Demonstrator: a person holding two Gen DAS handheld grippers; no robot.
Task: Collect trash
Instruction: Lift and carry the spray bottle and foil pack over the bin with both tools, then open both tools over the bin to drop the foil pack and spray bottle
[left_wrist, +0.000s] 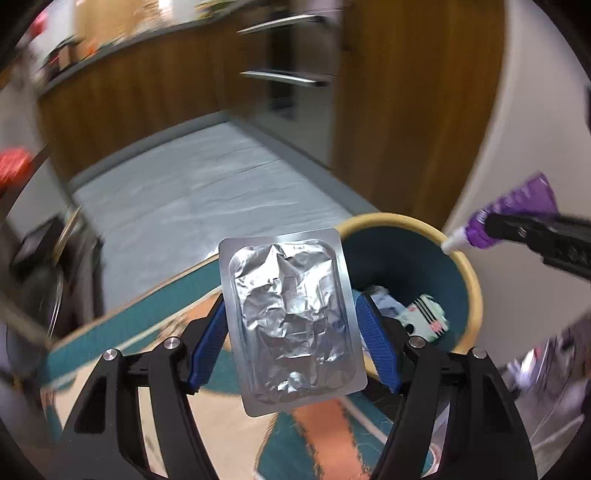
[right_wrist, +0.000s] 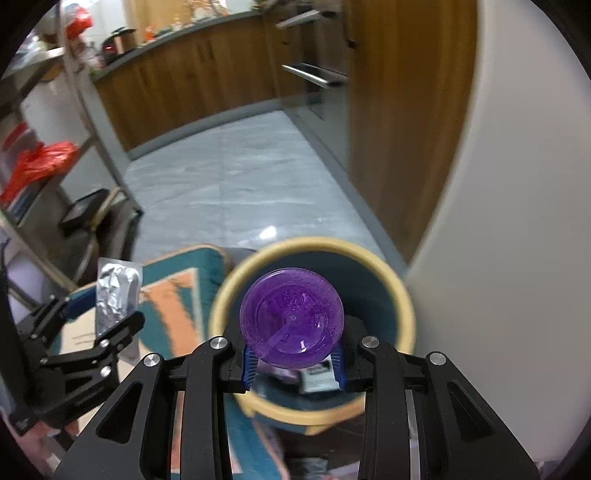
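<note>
While crinkled foil blister pack (left_wrist: 291, 325) stands flat, purple bottle (right_wrist: 291, 319) looks round.

Lit evenly and fairly brightly from overhead. Glare spot on the grey floor tiles (right_wrist: 269, 233); soft sheen on the crinkled foil blister pack (left_wrist: 291, 317). Strong fisheye bending, black vignette in the corners. Heavy motion smear across the far wooden cabinets (left_wrist: 147, 92) and left edge in the left wrist view; bin rim (right_wrist: 402, 295) blurred in the right.

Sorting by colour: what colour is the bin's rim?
Pale yellow rim on a teal bin; right wrist view shows it best.
</note>
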